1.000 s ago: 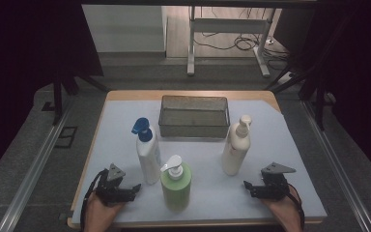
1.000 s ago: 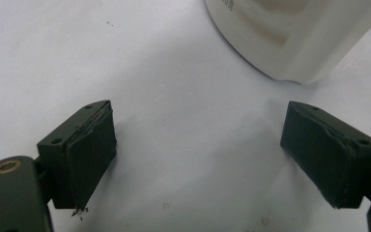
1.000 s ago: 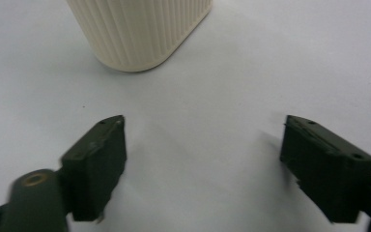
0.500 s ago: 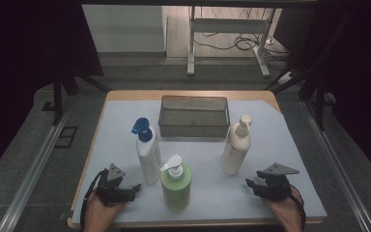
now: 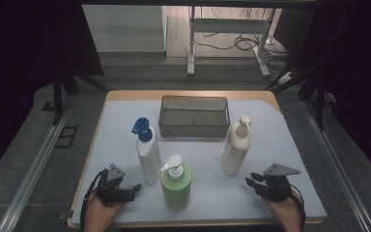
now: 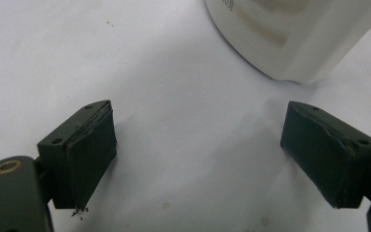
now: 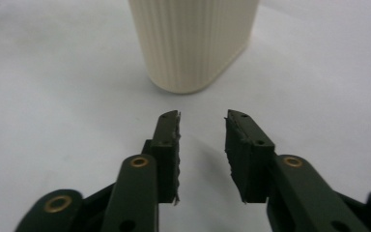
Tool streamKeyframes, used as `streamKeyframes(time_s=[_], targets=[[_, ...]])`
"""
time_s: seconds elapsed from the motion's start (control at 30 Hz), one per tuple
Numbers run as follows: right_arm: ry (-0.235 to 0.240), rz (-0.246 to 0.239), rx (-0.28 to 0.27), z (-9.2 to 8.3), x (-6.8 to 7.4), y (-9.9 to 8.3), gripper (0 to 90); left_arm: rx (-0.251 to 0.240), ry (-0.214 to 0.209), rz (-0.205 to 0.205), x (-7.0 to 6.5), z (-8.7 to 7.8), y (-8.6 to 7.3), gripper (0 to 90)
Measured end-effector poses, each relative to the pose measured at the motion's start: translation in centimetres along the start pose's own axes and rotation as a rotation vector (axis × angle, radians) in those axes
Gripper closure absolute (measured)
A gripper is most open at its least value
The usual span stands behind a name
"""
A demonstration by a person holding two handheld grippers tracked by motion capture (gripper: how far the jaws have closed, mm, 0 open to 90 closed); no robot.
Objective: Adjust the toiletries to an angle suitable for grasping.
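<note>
Ahead of my right jaws: the cream ribbed plastic pump bottle [image 7: 193, 41] stands upright on the white-covered counter [image 5: 290, 140], near the tips but not touching them.
Right gripper [image 7: 202, 126]: my jaws have just been closing; a narrow gap remains, with nothing between them.
Left gripper [image 6: 200, 145]: my jaws stand wide apart, empty, low over the counter.
Beyond my left jaws: the base of the white plastic pump bottle with the blue head [image 6: 290, 34], up and to the right, not touching.
Between my two grippers: a green round pump bottle [image 5: 176, 183].
Far past both jaws: a grey wire-mesh basket [image 5: 193, 116].
</note>
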State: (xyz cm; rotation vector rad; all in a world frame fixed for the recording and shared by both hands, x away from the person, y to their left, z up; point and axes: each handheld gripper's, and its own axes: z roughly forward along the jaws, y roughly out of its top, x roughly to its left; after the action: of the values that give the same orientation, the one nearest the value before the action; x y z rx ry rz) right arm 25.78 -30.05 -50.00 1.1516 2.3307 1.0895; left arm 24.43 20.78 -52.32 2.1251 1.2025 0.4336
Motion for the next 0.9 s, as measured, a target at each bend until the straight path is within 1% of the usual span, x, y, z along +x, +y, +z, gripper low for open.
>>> streamKeyframes(time_s=[0.03, 0.1, 0.13, 0.17, 0.23, 0.27, 0.3, 0.33, 0.4, 0.47, 0.53, 0.57, 0.7, 0.73, 0.83, 0.9], targets=[[0.009, -0.007, 0.001, 0.1, 0.3, 0.2, 71.7, 0.000, 0.000, 0.000, 0.0, 0.0, 0.0, 12.5], [0.015, -0.009, -0.001, 0.2, 0.4, 0.3, 73.4, -0.001, 0.000, 0.000, 0.0, 0.0, 0.0, 12.5], [0.031, -0.004, -0.011, 0.3, 0.7, 0.6, 76.6, 0.000, 0.000, 0.000, 0.0, 0.0, 0.0, 12.5], [0.041, -0.006, -0.013, 0.3, 0.8, 0.7, 77.1, 0.000, 0.000, 0.000, 0.0, 0.0, 0.0, 12.5], [0.045, -0.007, -0.017, 0.3, 1.0, 0.8, 78.5, 0.000, 0.000, -0.001, 0.0, 0.0, 0.0, 12.5], [0.063, 0.007, -0.025, 0.4, 1.2, 1.1, 81.9, 0.000, 0.000, 0.000, 0.0, 0.0, 0.0, 12.5], [0.074, 0.011, -0.028, 0.4, 1.4, 1.2, 83.9, 0.000, 0.000, 0.000, 0.0, 0.0, 0.0, 12.5], [0.074, 0.011, -0.028, 0.4, 1.4, 1.2, 83.9, 0.000, 0.000, 0.000, 0.0, 0.0, 0.0, 12.5], [0.090, 0.006, -0.037, 0.5, 1.9, 1.5, 89.4, 0.000, 0.000, 0.000, 0.0, 0.0, 0.0, 12.5], [0.093, 0.006, -0.041, 0.5, 2.1, 1.7, 89.6, 0.000, 0.000, 0.000, 0.0, 0.0, 0.0, 12.5], [0.107, 0.009, -0.038, 0.8, 2.6, 2.1, 89.6, 0.000, 0.000, 0.000, 0.0, 0.0, 0.0, 12.5], [0.107, 0.009, -0.038, 0.8, 2.6, 2.1, 89.6, 0.000, 0.000, 0.000, 0.0, 0.0, 0.0, 12.5], [0.113, -0.006, -0.033, 2.0, 3.4, 2.7, 89.6, 0.000, 0.000, 0.000, 0.0, 0.0, 0.0, 12.5], [0.113, -0.006, -0.033, 2.0, 3.4, 2.7, 89.6, -0.001, 0.000, -0.001, 0.0, 0.0, 0.0, 12.5], [0.116, -0.018, -0.047, 2.7, 4.0, 3.2, 89.6, -0.001, 0.000, -0.001, 0.0, 0.0, 0.0, 12.5], [0.111, -0.019, -0.048, 2.9, 4.1, 3.3, 89.6, -0.001, 0.000, -0.001, 0.0, 0.0, 0.0, 12.5]])
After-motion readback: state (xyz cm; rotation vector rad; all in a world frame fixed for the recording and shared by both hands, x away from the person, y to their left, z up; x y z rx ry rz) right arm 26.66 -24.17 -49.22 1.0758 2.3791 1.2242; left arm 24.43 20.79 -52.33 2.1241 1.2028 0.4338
